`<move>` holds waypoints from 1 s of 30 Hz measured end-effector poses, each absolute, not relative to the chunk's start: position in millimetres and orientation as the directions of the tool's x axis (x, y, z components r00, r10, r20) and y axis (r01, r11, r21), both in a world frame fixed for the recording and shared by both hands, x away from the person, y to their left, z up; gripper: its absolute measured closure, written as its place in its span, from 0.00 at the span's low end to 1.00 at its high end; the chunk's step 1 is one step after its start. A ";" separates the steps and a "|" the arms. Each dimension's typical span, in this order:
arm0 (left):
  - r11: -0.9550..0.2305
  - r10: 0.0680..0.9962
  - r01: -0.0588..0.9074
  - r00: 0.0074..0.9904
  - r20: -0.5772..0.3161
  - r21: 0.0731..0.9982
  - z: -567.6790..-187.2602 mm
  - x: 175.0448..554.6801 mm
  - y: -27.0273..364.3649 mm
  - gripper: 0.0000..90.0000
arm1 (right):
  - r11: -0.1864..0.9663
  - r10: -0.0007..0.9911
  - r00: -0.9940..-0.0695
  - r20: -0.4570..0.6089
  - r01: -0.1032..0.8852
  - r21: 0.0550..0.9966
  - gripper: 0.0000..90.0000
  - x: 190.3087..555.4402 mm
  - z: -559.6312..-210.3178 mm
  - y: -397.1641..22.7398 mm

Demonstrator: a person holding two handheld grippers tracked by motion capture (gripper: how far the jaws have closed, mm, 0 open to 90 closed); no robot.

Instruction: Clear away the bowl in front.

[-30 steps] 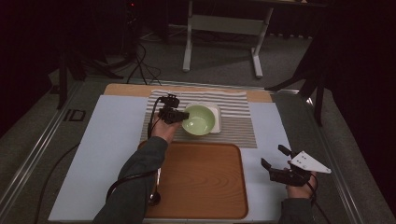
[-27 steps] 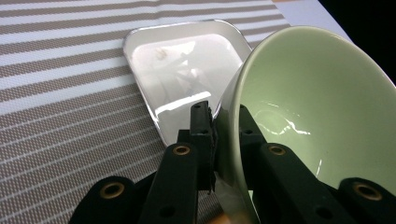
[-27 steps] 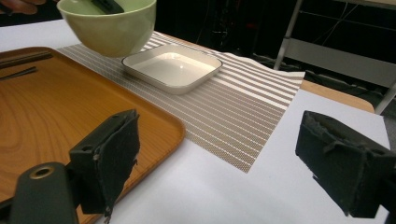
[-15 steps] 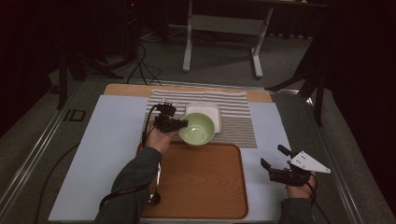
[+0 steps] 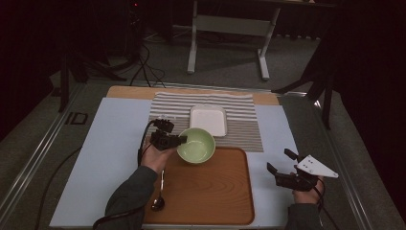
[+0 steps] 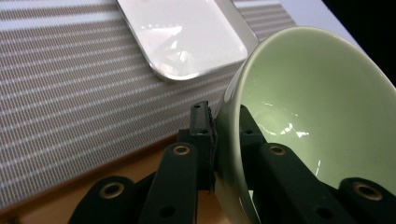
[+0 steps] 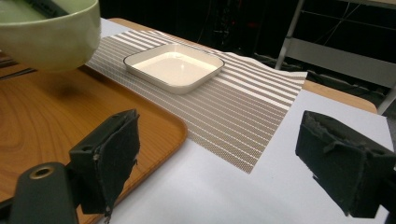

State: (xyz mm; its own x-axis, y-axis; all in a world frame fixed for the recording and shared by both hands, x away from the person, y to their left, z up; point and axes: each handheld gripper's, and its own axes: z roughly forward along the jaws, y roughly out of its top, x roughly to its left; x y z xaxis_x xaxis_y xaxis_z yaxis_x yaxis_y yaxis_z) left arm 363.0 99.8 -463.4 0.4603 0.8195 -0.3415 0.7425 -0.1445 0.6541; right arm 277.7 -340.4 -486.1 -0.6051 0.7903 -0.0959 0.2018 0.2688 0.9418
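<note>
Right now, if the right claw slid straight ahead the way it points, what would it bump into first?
Probably the striped placemat, lying just ahead of the open right claw. Beyond that sits the white square dish, though it's a bit left of centre, so depth makes this a guess.

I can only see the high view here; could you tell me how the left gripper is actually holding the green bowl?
Observer: The left gripper pinches the green bowl by its rim, one jaw inside, one outside.
Operator: Thank you. Is the bowl resting on the wooden tray?
Observer: No; in the right gripper view it hangs above the wooden tray, with a shadow beneath it.
Operator: And the right gripper?
Observer: The right gripper is open, with nothing between its jaws.
</note>
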 end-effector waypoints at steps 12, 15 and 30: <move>-0.182 0.826 0.743 0.471 -0.310 0.644 -480.3 333.4 105.6 0.92 | 0.269 0.790 -0.605 -0.095 0.203 0.941 0.14 277.9 -486.3 -339.7; -0.183 0.823 0.747 0.472 -0.316 0.639 -484.7 327.5 107.4 0.92 | 0.269 0.790 -0.606 -0.095 0.203 0.941 0.14 277.7 -486.3 -339.1; -0.204 0.818 0.758 0.480 -0.318 0.620 -499.3 305.8 111.5 0.92 | 0.272 0.789 -0.607 -0.096 0.205 0.940 0.14 278.4 -486.8 -338.6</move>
State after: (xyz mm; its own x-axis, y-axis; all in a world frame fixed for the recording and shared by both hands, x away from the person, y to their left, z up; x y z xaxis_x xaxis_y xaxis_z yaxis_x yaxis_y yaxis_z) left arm 305.8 111.5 -499.3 0.4797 0.8178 -0.3179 0.7579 -0.2037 0.6197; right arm 278.4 -338.6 -486.8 -0.6072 0.7887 -0.0961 0.2047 0.2721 0.9402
